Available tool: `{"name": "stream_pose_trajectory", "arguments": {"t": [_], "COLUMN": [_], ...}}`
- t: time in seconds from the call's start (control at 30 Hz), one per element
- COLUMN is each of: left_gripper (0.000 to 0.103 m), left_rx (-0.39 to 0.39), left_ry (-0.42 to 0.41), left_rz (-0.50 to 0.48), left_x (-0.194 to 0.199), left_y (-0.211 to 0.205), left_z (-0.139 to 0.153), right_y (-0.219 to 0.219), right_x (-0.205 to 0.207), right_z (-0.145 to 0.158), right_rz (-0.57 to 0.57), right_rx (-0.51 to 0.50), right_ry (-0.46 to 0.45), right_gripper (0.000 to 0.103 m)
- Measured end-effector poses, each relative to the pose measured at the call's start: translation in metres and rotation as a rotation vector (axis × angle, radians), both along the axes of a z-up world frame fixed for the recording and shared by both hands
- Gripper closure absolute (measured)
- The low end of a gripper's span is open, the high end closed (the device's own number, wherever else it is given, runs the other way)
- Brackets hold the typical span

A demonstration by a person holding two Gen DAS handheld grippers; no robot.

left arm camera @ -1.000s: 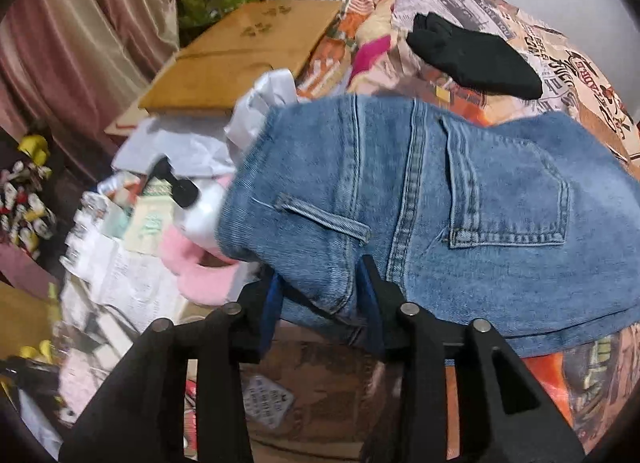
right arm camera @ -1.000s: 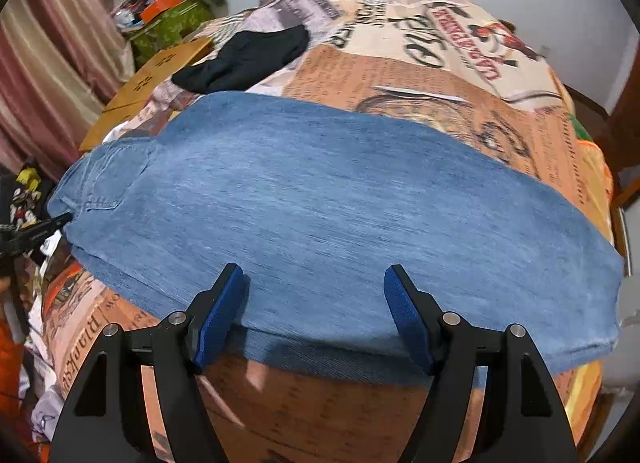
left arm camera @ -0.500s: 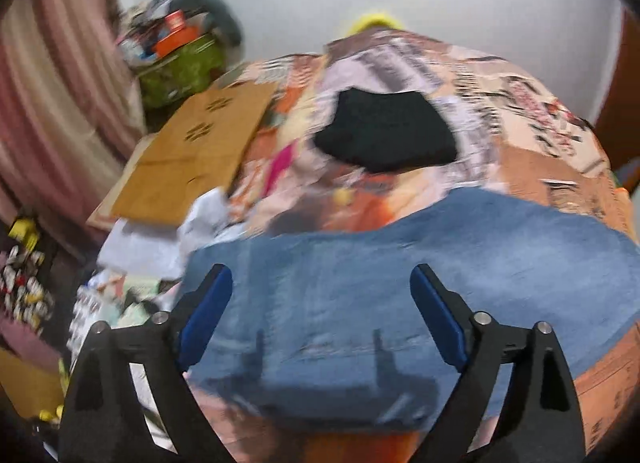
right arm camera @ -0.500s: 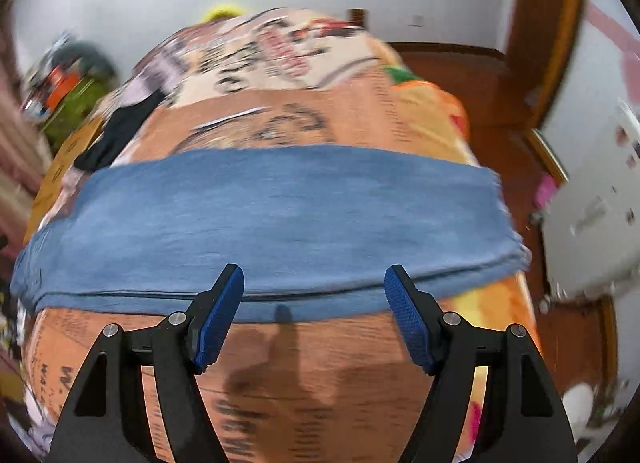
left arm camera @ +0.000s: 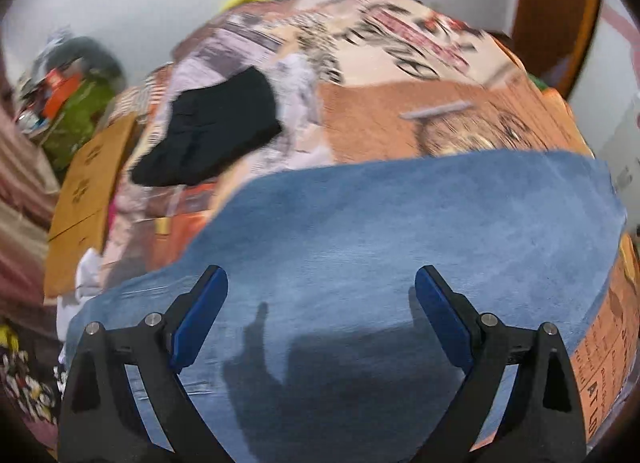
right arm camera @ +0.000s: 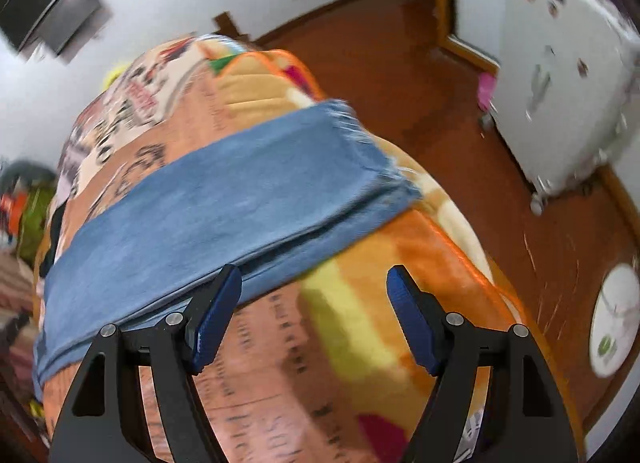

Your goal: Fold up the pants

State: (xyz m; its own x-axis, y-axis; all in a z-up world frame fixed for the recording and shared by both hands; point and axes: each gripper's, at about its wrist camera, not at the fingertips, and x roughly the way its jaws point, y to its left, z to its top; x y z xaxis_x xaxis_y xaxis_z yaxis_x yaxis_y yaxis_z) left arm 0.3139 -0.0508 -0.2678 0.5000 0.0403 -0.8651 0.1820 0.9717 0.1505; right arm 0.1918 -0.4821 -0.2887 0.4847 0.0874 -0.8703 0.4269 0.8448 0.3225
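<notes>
Blue jeans [left arm camera: 400, 231] lie flat across the patterned bed blanket [left arm camera: 400, 115], folded lengthwise with the legs stacked. My left gripper [left arm camera: 320, 303] is open and empty above the jeans' waist end. In the right wrist view the jeans [right arm camera: 224, 199] stretch from lower left to their frayed hems [right arm camera: 384, 167] near the bed's right edge. My right gripper [right arm camera: 314, 303] is open and empty, just off the jeans' near edge, over the blanket [right arm camera: 360, 303].
A folded black garment [left arm camera: 212, 131] lies on the bed behind the jeans. Cardboard [left arm camera: 88, 187] and clutter sit left of the bed. A wooden floor [right arm camera: 440, 103], a white fridge [right arm camera: 568, 83] and a round white robot vacuum [right arm camera: 616, 323] are to the right.
My left gripper let go of the jeans' waist, opened and moved right along the jeans. My right gripper stayed open and swung right toward the hem end.
</notes>
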Motion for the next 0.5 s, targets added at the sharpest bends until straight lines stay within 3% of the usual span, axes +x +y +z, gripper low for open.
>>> {"name": "stream_pose_trajectory", "arguments": {"t": [0.17, 0.4, 0.5], "left_gripper": [0.007, 0.006, 0.004], "left_rx": [0.003, -0.016, -0.034], "left_ry": [0.082, 0.103, 0.116], "left_rz": [-0.062, -0.111, -0.104], "left_x": [0.009, 0.015, 0.019], "left_y": [-0.032, -0.056, -0.058], "left_z": [-0.025, -0.032, -0.035], "right_y": [-0.023, -0.035, -0.035], "right_x": [0.005, 0.020, 0.027], "right_z": [-0.022, -0.040, -0.042], "right_rz": [-0.073, -0.117, -0.119], "right_rx": [0.072, 0.155, 0.144], "right_ry": [0.019, 0.005, -0.008], "right_gripper": [0.031, 0.028, 0.027]}}
